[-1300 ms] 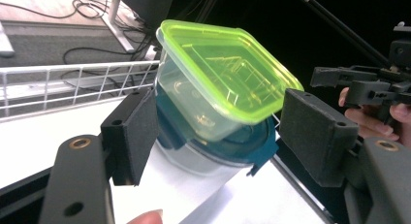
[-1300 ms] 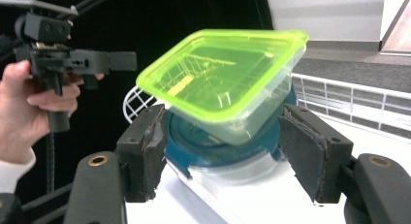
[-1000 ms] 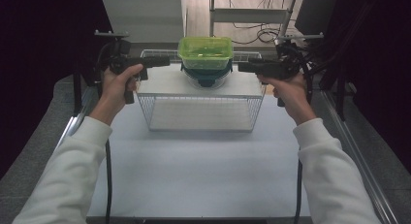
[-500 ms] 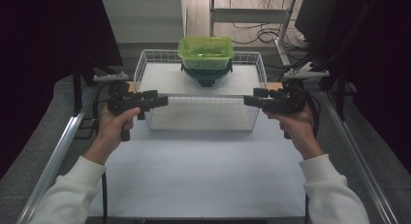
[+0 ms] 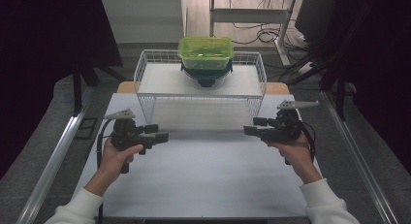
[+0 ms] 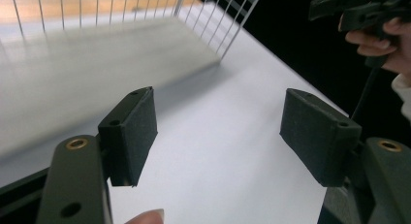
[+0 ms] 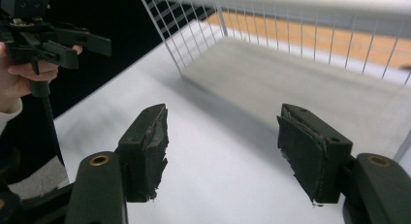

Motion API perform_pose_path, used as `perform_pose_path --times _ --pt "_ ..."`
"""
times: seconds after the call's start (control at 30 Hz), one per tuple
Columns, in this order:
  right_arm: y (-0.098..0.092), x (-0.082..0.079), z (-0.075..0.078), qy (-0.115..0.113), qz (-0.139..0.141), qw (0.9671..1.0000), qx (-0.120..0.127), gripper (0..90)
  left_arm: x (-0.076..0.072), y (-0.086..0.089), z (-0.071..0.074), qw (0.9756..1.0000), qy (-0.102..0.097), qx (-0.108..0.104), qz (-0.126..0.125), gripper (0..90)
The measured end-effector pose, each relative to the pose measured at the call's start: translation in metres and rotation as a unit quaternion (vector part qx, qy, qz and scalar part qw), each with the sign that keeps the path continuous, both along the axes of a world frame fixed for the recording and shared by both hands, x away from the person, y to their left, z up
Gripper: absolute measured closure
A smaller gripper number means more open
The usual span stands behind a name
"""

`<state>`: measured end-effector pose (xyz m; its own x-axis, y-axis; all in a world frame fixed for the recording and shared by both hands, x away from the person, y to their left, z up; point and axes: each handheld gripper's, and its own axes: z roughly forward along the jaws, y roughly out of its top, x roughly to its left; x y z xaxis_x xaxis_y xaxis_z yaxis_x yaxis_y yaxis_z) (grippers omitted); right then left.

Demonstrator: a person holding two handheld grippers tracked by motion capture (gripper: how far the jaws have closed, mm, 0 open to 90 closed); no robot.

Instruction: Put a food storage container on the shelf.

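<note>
From the high view, a white wire shelf stands at the far end of the matte white table, its thin grid sides raised on legs. On its flat top sits a translucent green container, rectangular with rounded corners, stacked on a dark round bowl. The left gripper and the right gripper are held low over the table in front of the shelf, well apart, pointing inward toward each other; each is black and blocky with a grey three-cornered plate on top. Both are well short of the container.

In the left gripper view, the two jaws stand wide apart with nothing between them, their dark pads flat and rubbery, with brass-coloured rivets at the arms. Smooth table and the shelf's wire bars lie beyond.

In the right gripper view, the jaws are likewise spread and empty; the pads look worn, with frayed edges. The shelf's shadowed underside lies ahead, over a strip of wood-toned surface.
</note>
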<state>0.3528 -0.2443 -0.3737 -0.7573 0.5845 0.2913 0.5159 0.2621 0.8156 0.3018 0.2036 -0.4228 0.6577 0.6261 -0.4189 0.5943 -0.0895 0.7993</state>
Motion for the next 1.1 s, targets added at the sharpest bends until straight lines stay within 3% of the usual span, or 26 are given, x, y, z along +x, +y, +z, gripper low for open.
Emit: perform_pose_path --times 0.23,0.43,0.57,1.1 --pt "-0.002 -0.014 -0.030 0.026 -0.006 0.9994 -0.020 34.7 -0.010 -0.002 -0.028 0.9997 0.024 0.007 0.000 29.4" --pt "0.000 -0.020 -0.056 0.040 -0.006 0.9976 -0.056 34.4 -0.017 -0.007 -0.048 0.9984 0.042 0.038 0.000 28.9" --pt "-0.002 -0.021 -0.075 0.058 -0.007 0.9957 -0.072 34.3 -0.019 -0.009 -0.056 0.9974 0.053 0.048 -0.004 28.9" --pt "-0.008 -0.021 -0.083 0.067 -0.014 0.9952 -0.071 33.6 -0.020 -0.012 -0.063 0.9960 0.055 0.070 -0.002 28.9"
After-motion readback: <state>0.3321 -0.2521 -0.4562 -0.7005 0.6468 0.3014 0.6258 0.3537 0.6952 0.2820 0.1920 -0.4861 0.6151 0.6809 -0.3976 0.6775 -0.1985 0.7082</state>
